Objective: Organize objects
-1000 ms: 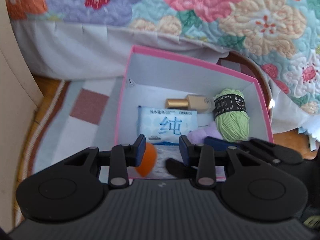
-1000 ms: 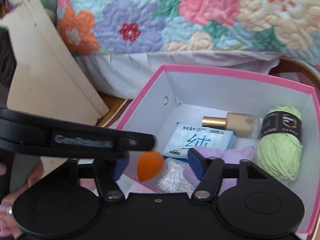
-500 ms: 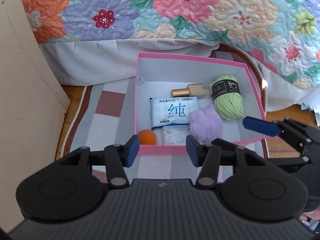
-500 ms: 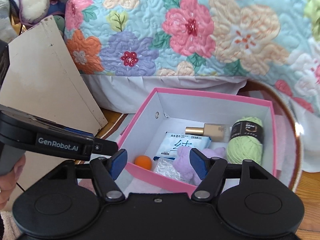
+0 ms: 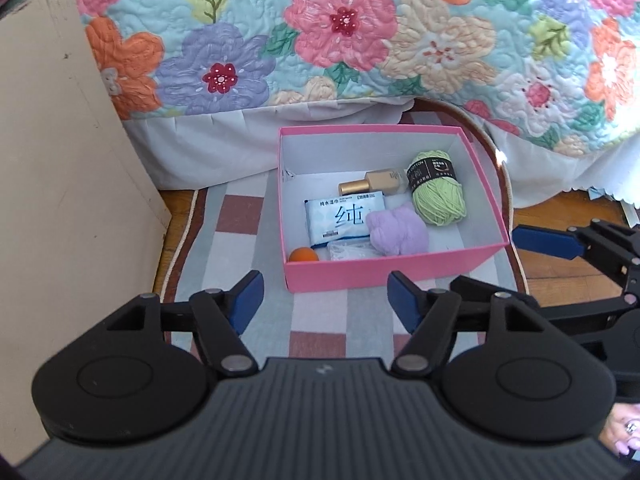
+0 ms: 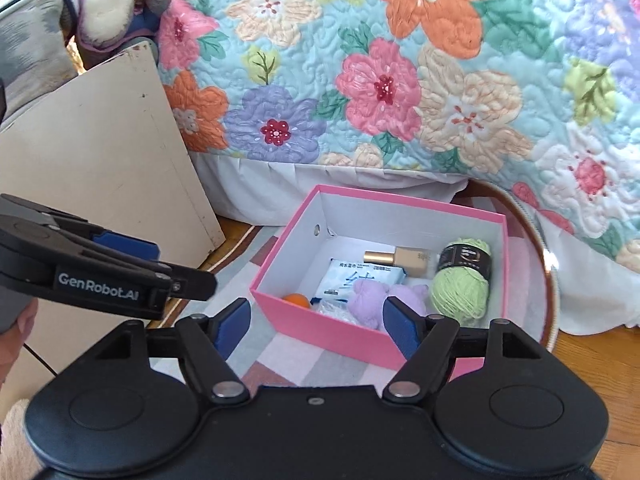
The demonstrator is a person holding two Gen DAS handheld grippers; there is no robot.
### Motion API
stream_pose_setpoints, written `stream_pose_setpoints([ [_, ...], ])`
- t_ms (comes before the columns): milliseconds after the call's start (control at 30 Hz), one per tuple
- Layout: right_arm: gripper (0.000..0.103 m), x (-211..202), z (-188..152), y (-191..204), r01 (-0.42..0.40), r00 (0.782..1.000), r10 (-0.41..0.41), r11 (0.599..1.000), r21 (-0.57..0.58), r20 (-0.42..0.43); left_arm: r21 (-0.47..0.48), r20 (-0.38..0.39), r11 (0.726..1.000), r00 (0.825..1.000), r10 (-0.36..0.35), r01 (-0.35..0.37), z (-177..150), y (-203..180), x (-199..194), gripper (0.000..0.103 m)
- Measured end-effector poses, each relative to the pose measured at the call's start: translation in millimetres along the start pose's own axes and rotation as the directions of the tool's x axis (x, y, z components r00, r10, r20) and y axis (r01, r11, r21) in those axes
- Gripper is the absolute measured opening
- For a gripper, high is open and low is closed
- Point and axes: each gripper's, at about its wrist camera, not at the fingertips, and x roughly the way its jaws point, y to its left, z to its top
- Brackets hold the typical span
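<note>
Above, both grippers opening, empty — left gripper, right gripper, pink box.

both hand-held grippers angled downward, left hand-held gripper and right hand-held gripper jaws opening, nothing between either pair

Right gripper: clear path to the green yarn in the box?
Probably yes. The green yarn lies uncovered at the right end of the open pink box, and the right gripper hangs above it, jaws opening, nothing between them.
</note>
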Motion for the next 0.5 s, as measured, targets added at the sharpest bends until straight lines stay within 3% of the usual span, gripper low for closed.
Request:
stream_pose_setpoints([
  [167,0.078,-19.8,-12.3,0.9,0.007,1.0,-0.007,1.0,0.021,-0.003,-0.001,0.015,1.0,1.0,-0.004,0.004,-16.0,-2.7,-19.9,0.076],
  [500,0.084,-44.2,-37.1,10.4,0.039,0.999,-0.04,0.999,-0.015,-0.019,-0.028,-0.011,1.0,1.0,0.014,-0.014,-44.3,1.2,-29.4,0.078],
])
